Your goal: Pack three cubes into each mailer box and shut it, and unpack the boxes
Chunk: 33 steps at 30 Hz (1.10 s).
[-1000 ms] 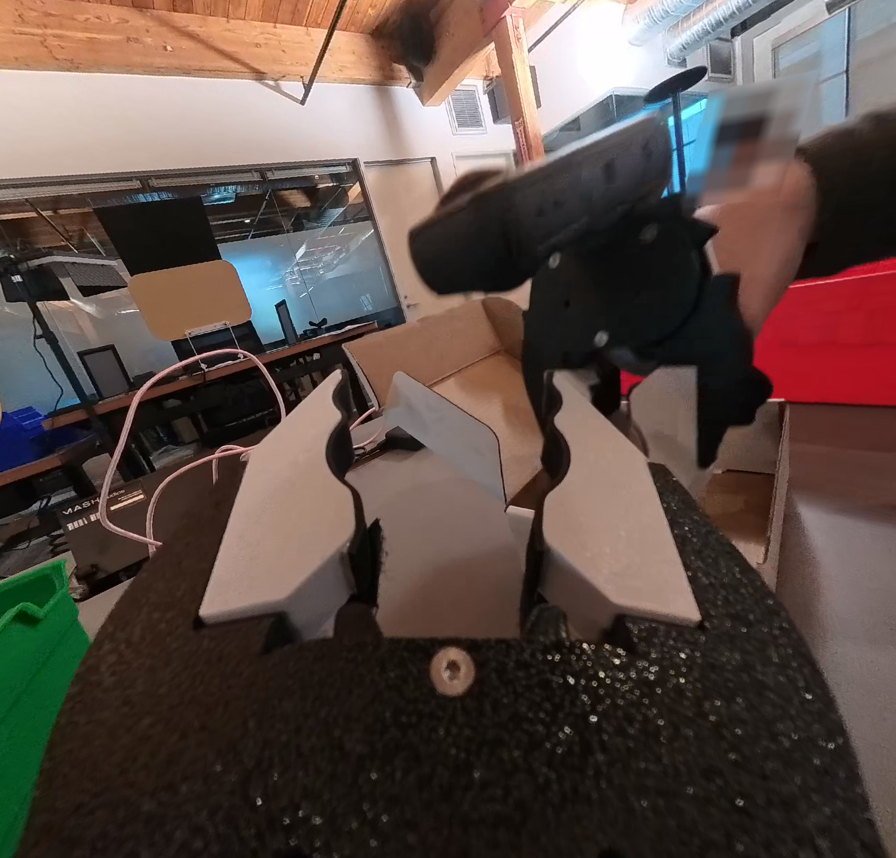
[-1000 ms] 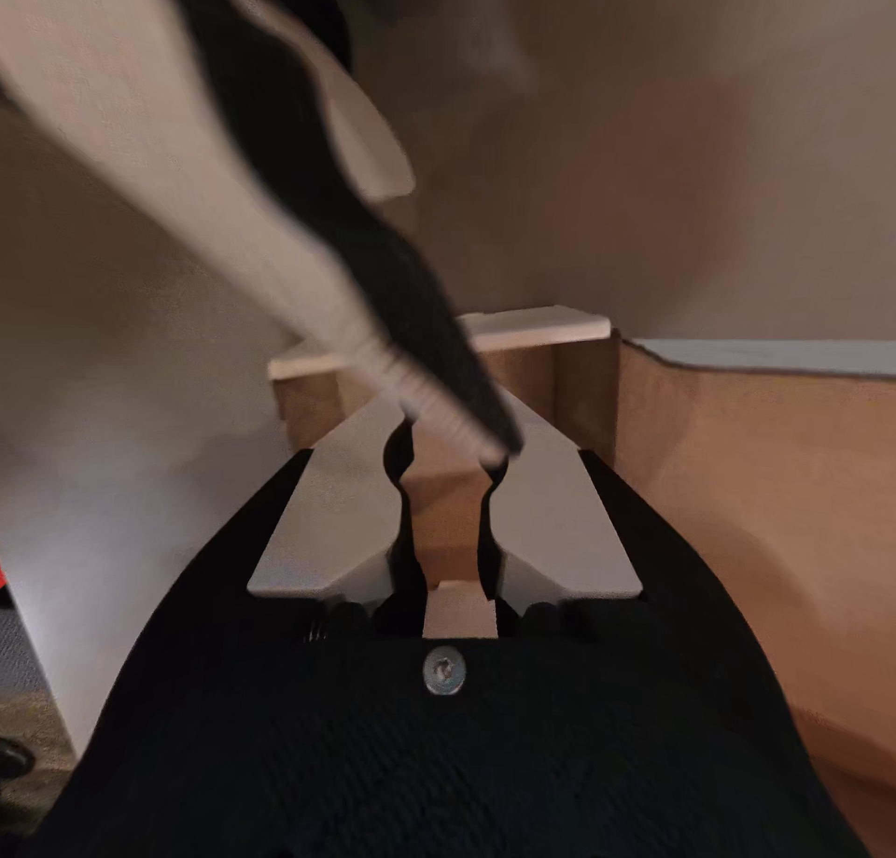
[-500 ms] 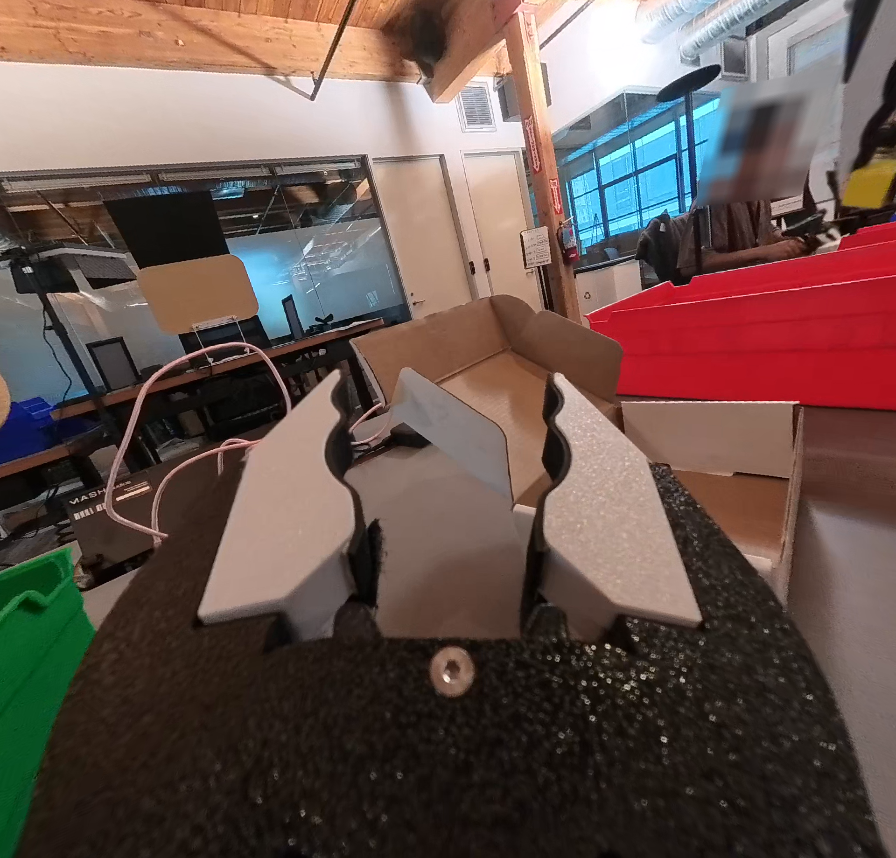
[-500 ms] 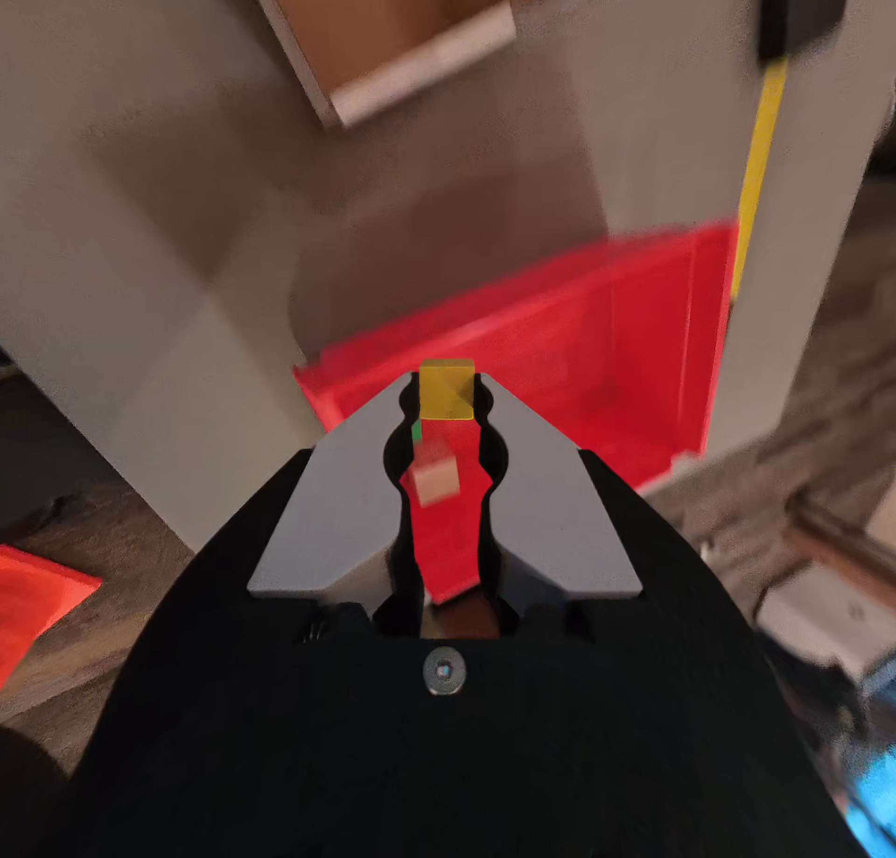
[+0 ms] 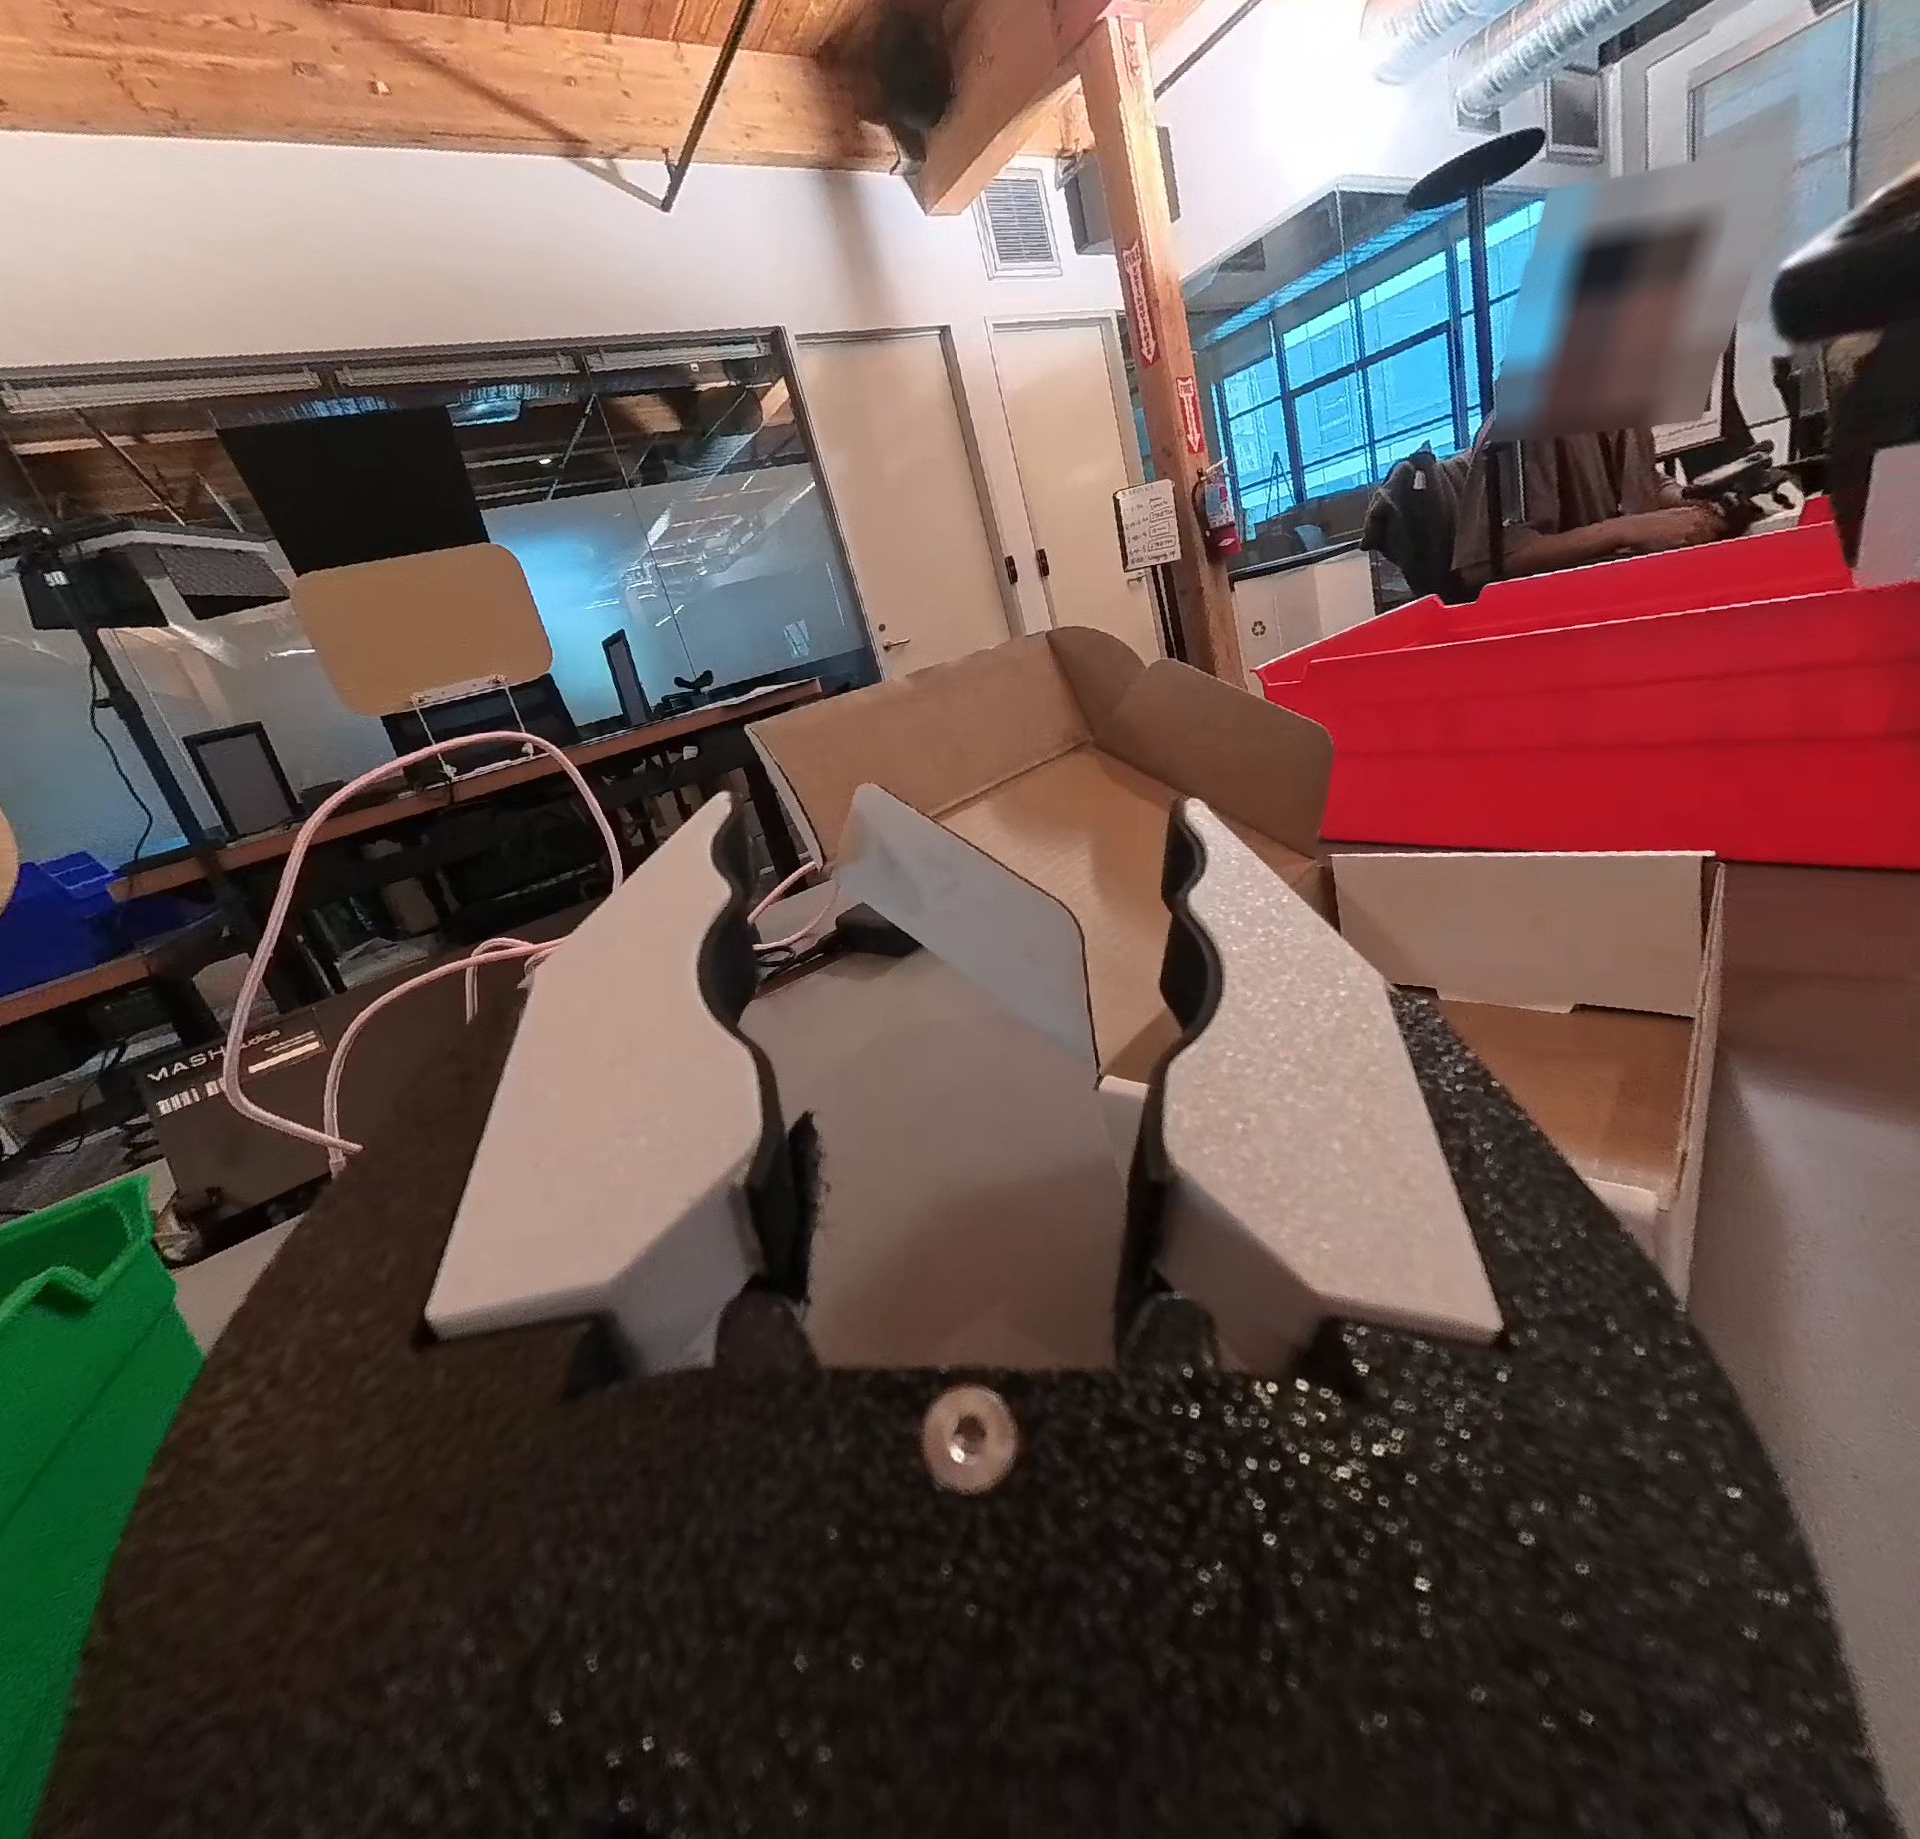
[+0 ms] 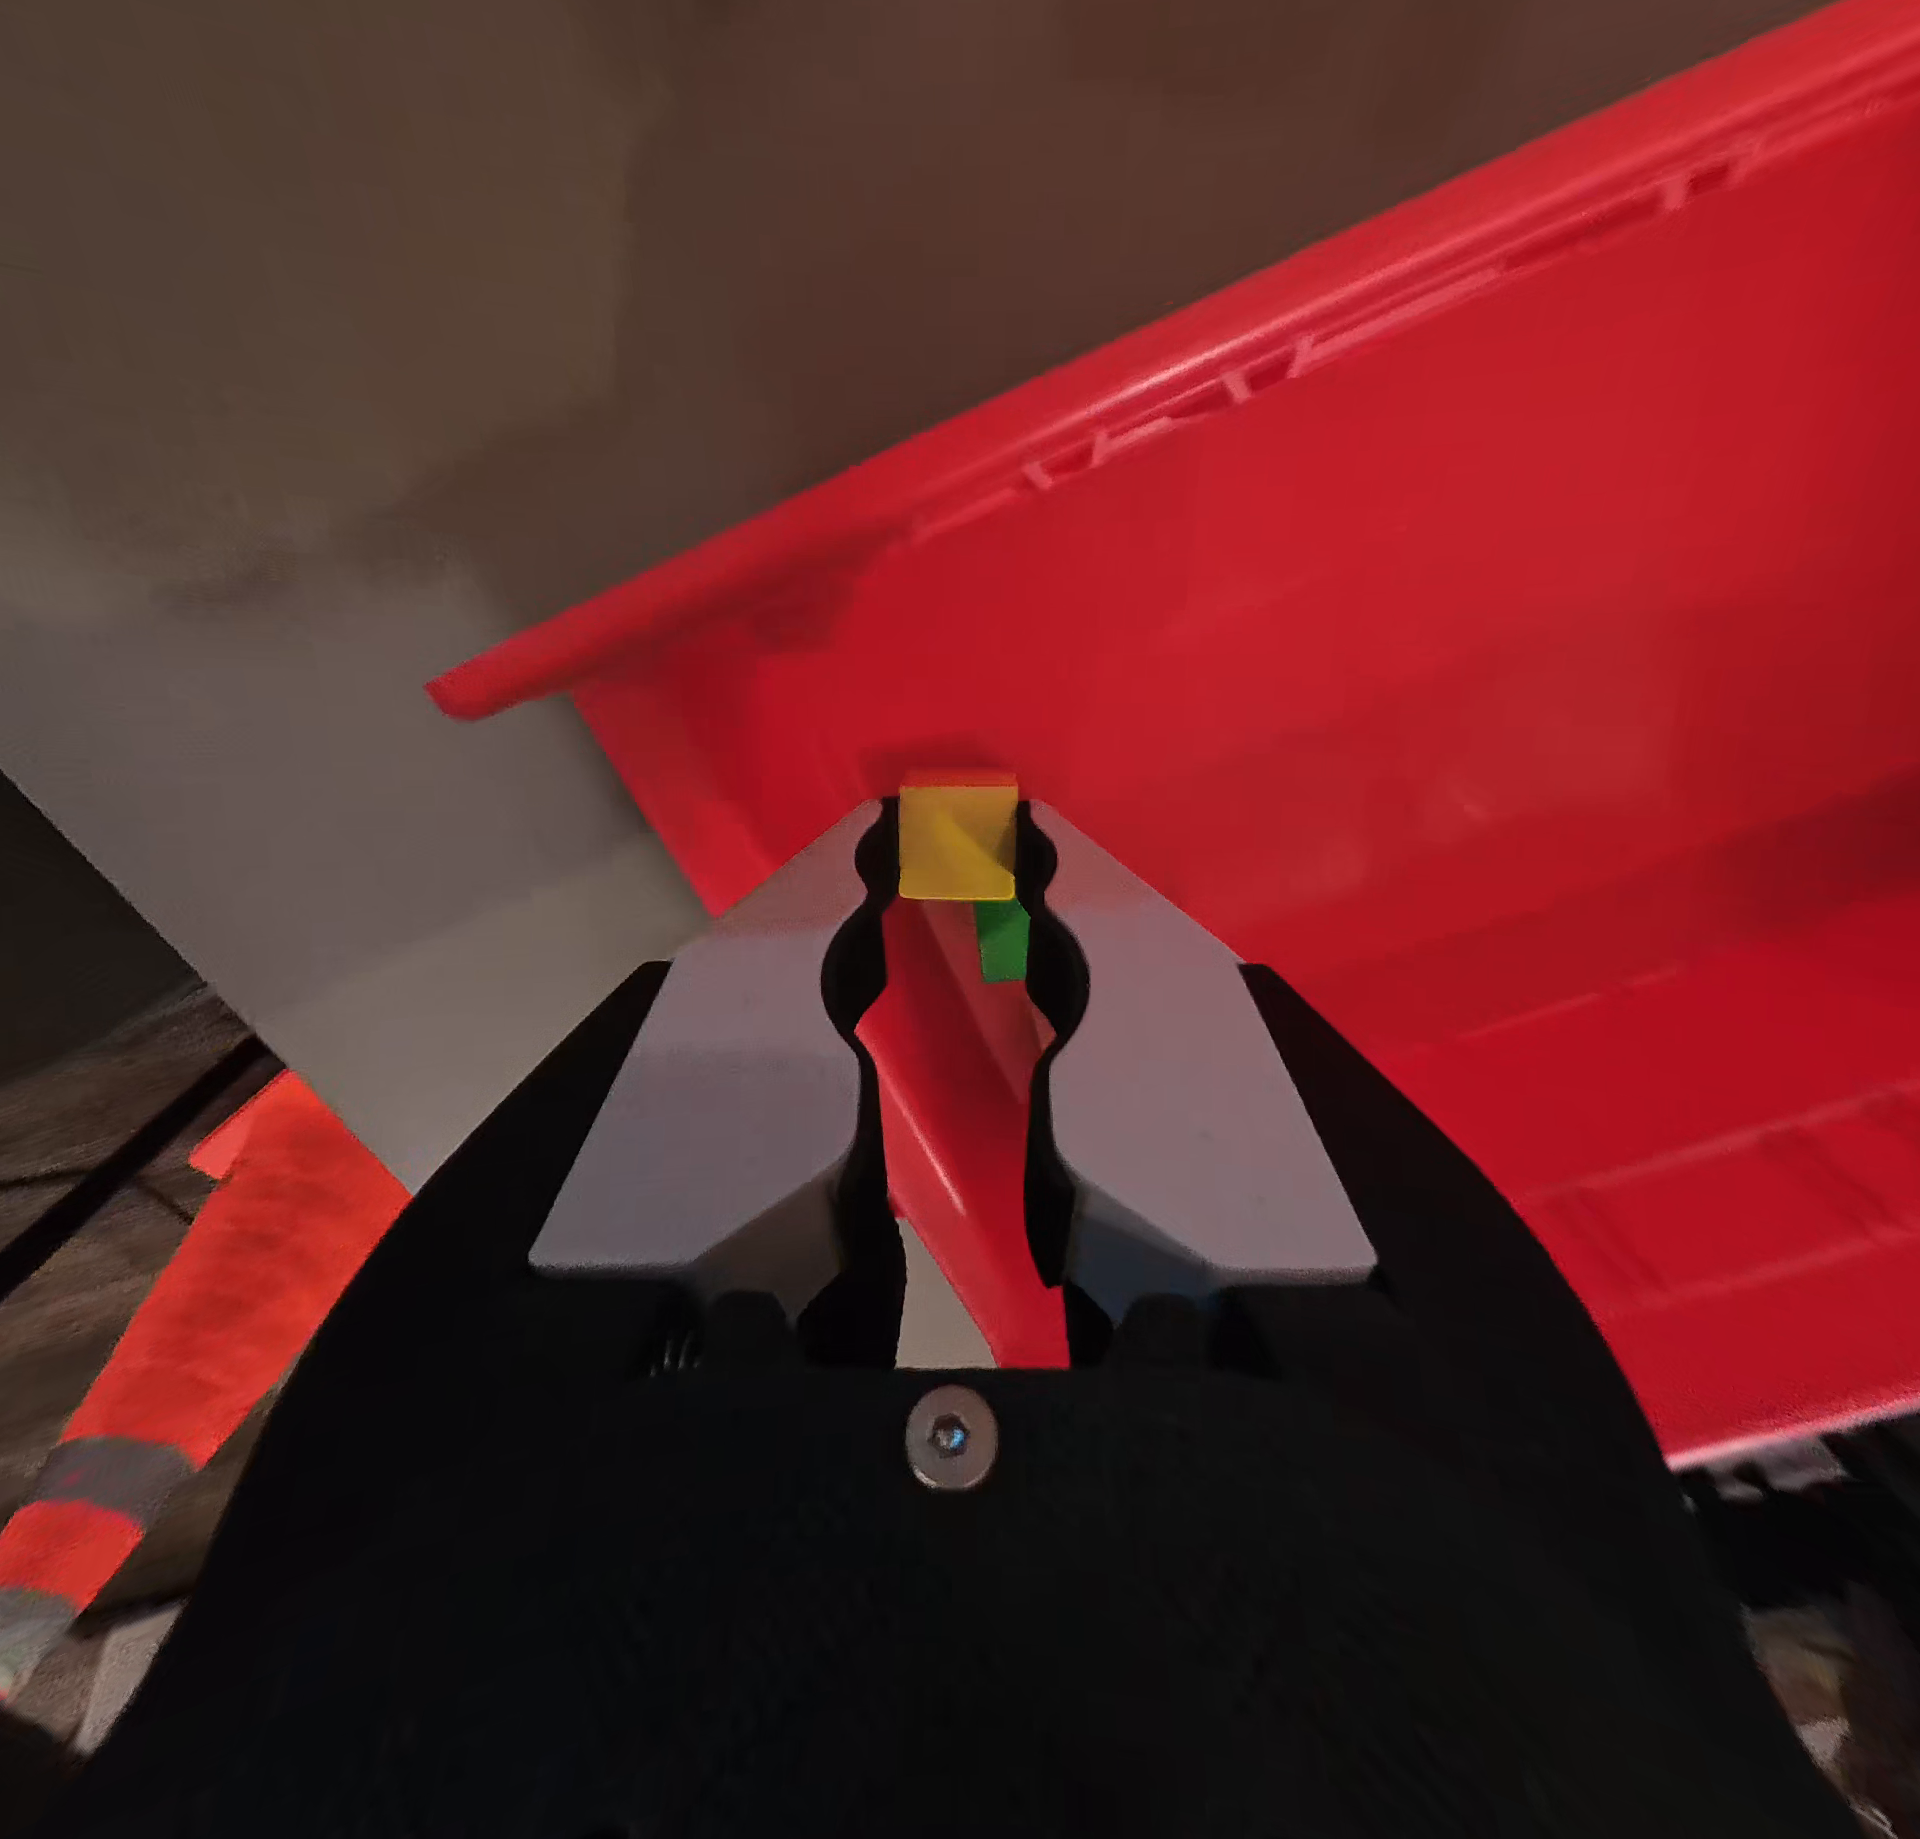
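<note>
— Where's the cube?
— The small yellow-faced cube (image 6: 956, 847) sits pinched at the right claw's (image 6: 956, 854) tips, over the red plastic bin (image 6: 1455, 750).
— Risk?
— Shallow tip hold; it might twist out.
— The left claw (image 5: 961, 916)?
— Spread wide, empty, the open cardboard mailer box (image 5: 1049, 740) just ahead.

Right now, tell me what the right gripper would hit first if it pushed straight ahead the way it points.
The right gripper, shut on a yellow cube, points at the red bin. The cube would probably meet the bin's wall first, though the gap to it is hard to judge.
</note>
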Each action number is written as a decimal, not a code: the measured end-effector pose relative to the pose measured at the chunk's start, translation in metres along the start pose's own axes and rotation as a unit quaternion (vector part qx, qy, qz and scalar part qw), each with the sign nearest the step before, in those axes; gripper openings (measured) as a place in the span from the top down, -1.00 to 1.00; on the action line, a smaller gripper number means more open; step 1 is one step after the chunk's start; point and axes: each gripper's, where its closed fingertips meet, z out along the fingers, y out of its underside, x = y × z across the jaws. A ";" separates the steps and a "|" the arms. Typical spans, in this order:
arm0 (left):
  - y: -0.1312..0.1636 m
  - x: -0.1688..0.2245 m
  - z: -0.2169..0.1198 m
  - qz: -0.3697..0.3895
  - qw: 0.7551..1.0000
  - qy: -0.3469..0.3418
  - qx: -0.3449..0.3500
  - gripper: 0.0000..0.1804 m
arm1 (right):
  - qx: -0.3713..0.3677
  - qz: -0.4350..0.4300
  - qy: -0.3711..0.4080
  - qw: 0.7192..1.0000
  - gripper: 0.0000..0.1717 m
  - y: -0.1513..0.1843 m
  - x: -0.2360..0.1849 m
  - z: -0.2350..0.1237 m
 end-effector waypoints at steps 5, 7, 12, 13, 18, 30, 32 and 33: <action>0.000 0.000 0.000 0.003 1.000 0.001 0.001 0.16 | 0.007 -0.006 -0.016 1.000 0.68 -0.004 -0.006 0.014; 0.000 0.000 0.000 0.001 1.000 0.000 0.000 0.16 | 0.016 -0.002 -0.008 1.000 0.59 -0.007 -0.004 0.013; 0.000 -0.002 0.000 0.000 1.000 -0.002 0.001 0.16 | 0.022 0.013 0.044 0.999 0.43 -0.003 0.011 -0.006; 0.000 -0.002 0.000 0.001 1.000 -0.003 0.001 0.16 | 0.039 0.016 0.058 0.997 0.43 -0.005 0.014 -0.016; 0.000 -0.005 0.000 -0.001 1.000 -0.006 0.001 0.15 | 0.236 -0.011 0.169 0.957 0.41 -0.053 0.032 -0.084; 0.015 -0.008 0.004 -0.070 0.997 0.028 -0.031 -0.11 | 0.400 -0.087 0.159 0.898 -0.01 -0.243 -0.008 -0.126; 0.012 -0.012 0.003 -0.082 0.996 0.025 -0.023 -0.09 | 0.441 -0.057 0.188 0.876 -0.02 -0.270 -0.003 -0.121; 0.011 -0.013 0.002 -0.086 0.996 0.023 -0.021 -0.08 | 0.455 -0.032 0.203 0.867 -0.02 -0.278 0.003 -0.116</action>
